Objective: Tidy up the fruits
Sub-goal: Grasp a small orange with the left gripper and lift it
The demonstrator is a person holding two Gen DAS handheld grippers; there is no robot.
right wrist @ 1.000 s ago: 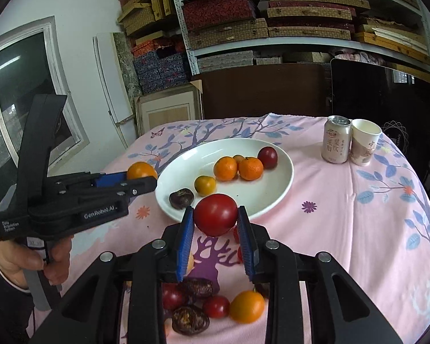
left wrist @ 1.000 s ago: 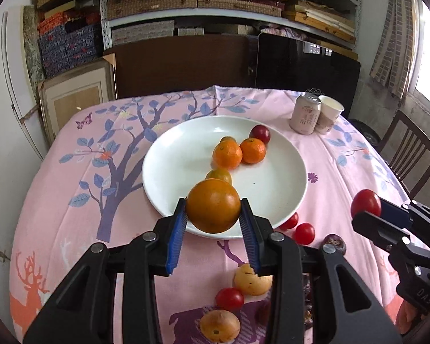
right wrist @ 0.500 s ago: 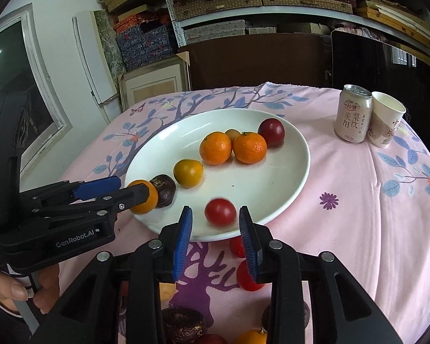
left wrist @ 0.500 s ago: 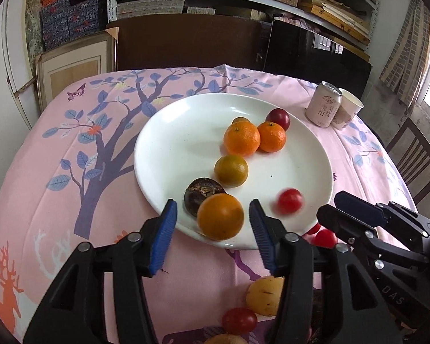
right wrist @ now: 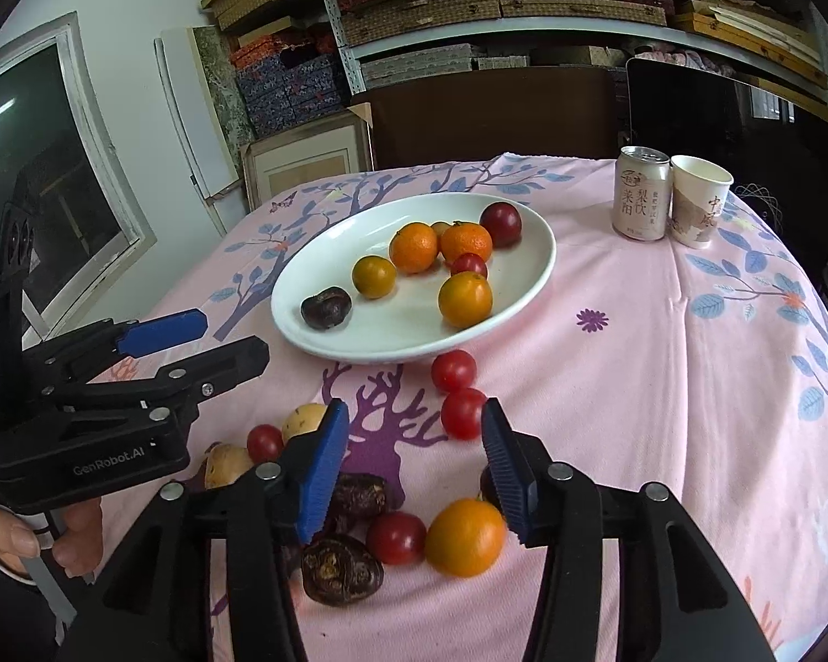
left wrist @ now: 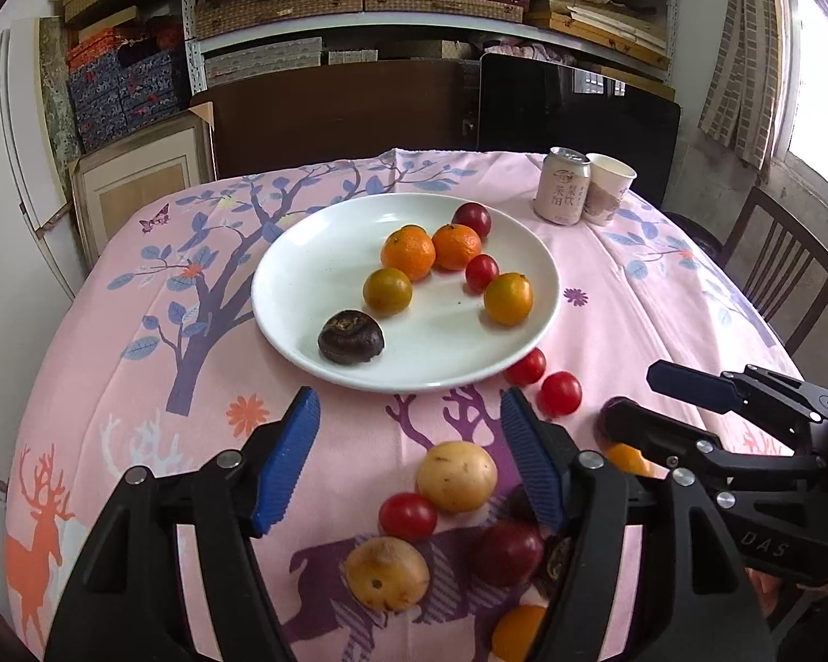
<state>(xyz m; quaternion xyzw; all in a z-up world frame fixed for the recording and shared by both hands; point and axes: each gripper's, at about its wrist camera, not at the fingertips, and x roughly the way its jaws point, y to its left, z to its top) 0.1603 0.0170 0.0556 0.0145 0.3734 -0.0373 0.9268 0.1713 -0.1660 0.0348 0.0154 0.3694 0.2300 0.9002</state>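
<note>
A white plate (left wrist: 303, 298) (right wrist: 524, 287) on the pink tablecloth holds several oranges, a small red tomato (left wrist: 481, 272), a dark red fruit (left wrist: 472, 219) and a dark brown fruit (left wrist: 351, 336). Loose fruit lies near the front edge: red tomatoes (left wrist: 560, 393), yellow-brown fruits (left wrist: 456, 475), an orange (right wrist: 465, 537) and dark brown fruits (right wrist: 341, 564). My left gripper (left wrist: 408, 460) is open and empty, above the cloth in front of the plate. My right gripper (right wrist: 414, 466) is open and empty above the loose fruit.
A drink can (left wrist: 562, 192) and a paper cup (left wrist: 608, 196) stand at the table's far right. A wooden chair (left wrist: 784, 276) is at the right. Dark boards and shelves of boxes stand behind the table.
Both grippers opened and drew back from the plate toward the near edge. The orange and the red tomato they held now lie on the plate.
</note>
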